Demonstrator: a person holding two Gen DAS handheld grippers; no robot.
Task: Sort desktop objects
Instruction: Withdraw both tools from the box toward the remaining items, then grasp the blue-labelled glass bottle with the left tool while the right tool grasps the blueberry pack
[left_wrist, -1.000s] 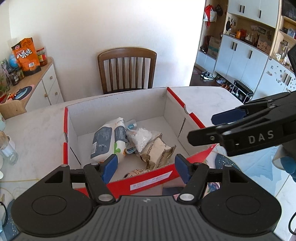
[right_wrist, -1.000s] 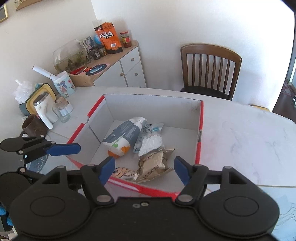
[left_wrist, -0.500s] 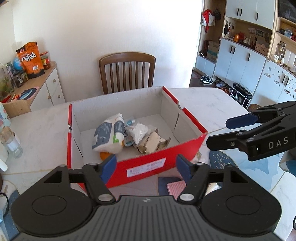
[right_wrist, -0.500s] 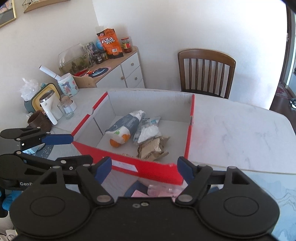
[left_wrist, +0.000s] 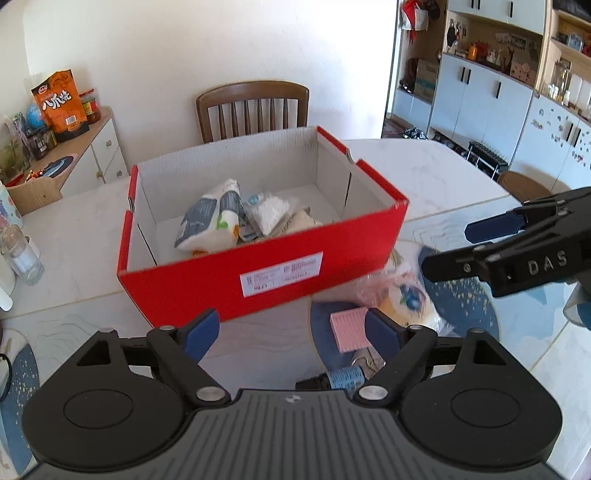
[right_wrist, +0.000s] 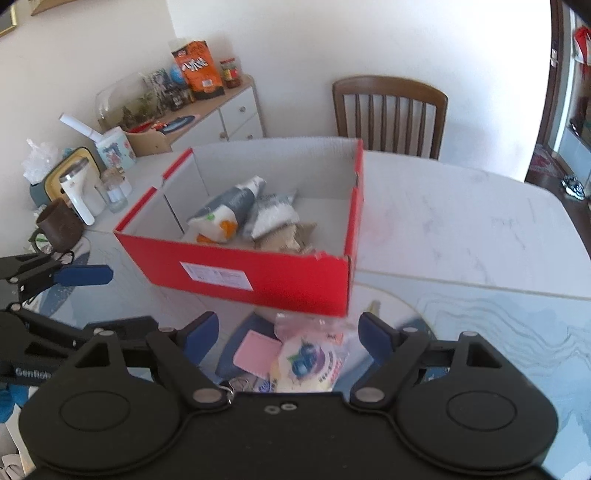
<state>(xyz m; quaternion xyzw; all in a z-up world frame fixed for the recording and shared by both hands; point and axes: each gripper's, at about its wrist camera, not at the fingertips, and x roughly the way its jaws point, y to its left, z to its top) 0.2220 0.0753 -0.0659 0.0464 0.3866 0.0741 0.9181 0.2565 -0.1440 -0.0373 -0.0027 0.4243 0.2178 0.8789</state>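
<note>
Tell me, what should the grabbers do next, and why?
Probably lower the right gripper onto the round blueberry snack packet. Its jaws are opening, nothing is between them, and the packet lies just ahead, outside the red box where other packets already sit. The left gripper is opening too, empty, near the pink pad.

wall (left_wrist: 184, 44): white | chair (left_wrist: 253, 107): wooden | cabinets (left_wrist: 480, 96): seemingly pale blue

Wooden chair (left_wrist: 253, 107) behind table; orange snack bag (left_wrist: 59, 107) on white sideboard (left_wrist: 99, 155).
</note>
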